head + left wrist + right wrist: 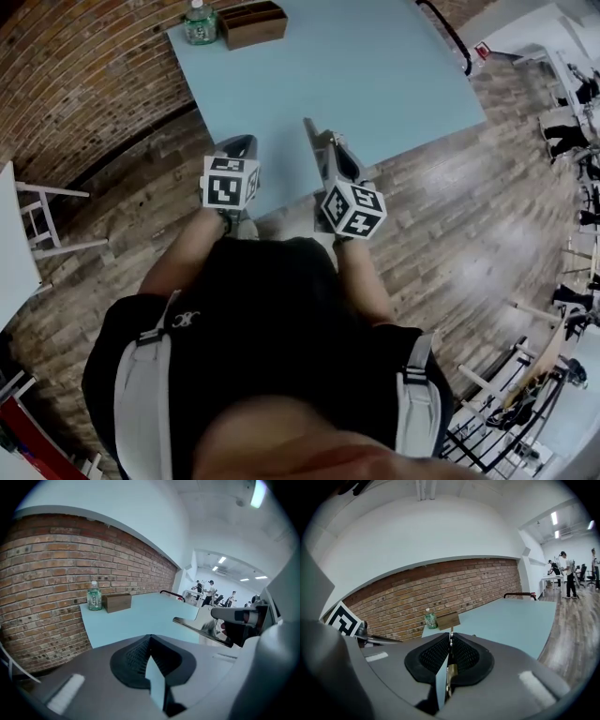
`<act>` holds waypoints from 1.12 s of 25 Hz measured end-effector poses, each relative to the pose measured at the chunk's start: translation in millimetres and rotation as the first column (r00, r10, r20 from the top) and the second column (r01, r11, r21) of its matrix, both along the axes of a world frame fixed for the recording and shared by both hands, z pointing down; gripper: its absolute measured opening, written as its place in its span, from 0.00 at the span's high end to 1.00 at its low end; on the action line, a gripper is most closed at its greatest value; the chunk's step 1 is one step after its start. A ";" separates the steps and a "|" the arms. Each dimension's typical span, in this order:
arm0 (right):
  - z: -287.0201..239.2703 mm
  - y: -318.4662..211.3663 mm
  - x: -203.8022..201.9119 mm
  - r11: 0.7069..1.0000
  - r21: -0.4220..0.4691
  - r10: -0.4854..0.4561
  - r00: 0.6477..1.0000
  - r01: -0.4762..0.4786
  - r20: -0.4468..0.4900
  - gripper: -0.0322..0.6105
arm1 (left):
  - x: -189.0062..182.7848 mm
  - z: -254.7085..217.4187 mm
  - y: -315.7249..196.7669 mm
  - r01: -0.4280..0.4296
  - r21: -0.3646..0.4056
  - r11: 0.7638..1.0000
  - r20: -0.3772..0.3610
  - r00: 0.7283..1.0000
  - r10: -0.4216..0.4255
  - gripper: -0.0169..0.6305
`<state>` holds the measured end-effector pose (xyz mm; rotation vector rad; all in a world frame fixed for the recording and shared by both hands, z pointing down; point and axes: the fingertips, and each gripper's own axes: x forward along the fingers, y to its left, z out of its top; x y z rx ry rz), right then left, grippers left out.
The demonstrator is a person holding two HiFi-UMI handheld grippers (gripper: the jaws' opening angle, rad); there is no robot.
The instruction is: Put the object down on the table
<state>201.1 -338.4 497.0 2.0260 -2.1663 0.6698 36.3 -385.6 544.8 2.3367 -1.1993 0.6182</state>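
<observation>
**Thin metal piece held over the near table edge**

Pale blue table [375, 66] fills the middle of the head view, with a brick wall [75, 66] along its far left side and wood plank floor [469, 216] around it. At the far corner by the wall a green-labelled bottle [200, 23] stands just beside a brown wooden box [253, 23], both well apart from the grippers. A dark curved bar [450, 33] shows at the table's far right edge. A white chair [42, 220] sits off to the left on the floor, and people [208, 592] stand in the bright room beyond.

The right gripper [330, 139] hangs over the table's near edge, its jaws narrow and clamped on a thin flat metal strip [199, 628]. The strip juts forward past the fingertips, is seen edge-on in the right gripper view, and does not touch the table. The left gripper [239, 141] hovers just beside it, jaws drawn together with nothing between them.
</observation>
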 end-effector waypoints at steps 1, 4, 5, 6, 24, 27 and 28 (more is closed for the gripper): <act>1.8 -2.0 2.1 1.000 -0.007 -0.001 1.000 0.001 -0.001 0.89 | 0.6 0.6 -4.0 0.003 -0.006 1.000 0.001 1.000 -0.003 0.97; 14.9 -8.8 12.1 0.999 -0.044 -0.006 1.000 0.005 -0.004 0.89 | 4.0 2.3 -13.4 0.016 -0.018 1.000 0.005 1.000 -0.016 0.97; 21.2 -12.2 16.2 0.998 -0.059 -0.007 1.000 0.007 -0.001 0.89 | 5.5 3.3 -16.4 0.022 -0.020 1.000 0.009 1.000 -0.022 0.97; 27.5 -15.7 19.7 0.997 -0.074 -0.013 1.000 0.013 0.000 0.89 | 6.8 4.3 -18.9 0.029 -0.024 0.999 0.014 0.999 -0.029 0.97; 134.8 -62.6 47.8 0.947 -0.277 -0.178 0.984 0.164 -0.025 0.89 | 17.4 13.5 -37.9 0.138 -0.060 0.989 0.083 0.988 -0.133 0.97; 148.3 -65.4 44.7 0.937 -0.301 -0.189 0.982 0.178 -0.006 0.89 | 18.7 14.8 -36.7 0.140 -0.061 0.988 0.092 0.987 -0.134 0.97; 152.3 -65.4 43.2 0.932 -0.313 -0.191 0.982 0.183 0.005 0.89 | 18.4 14.9 -36.5 0.143 -0.061 0.988 0.094 0.986 -0.137 0.97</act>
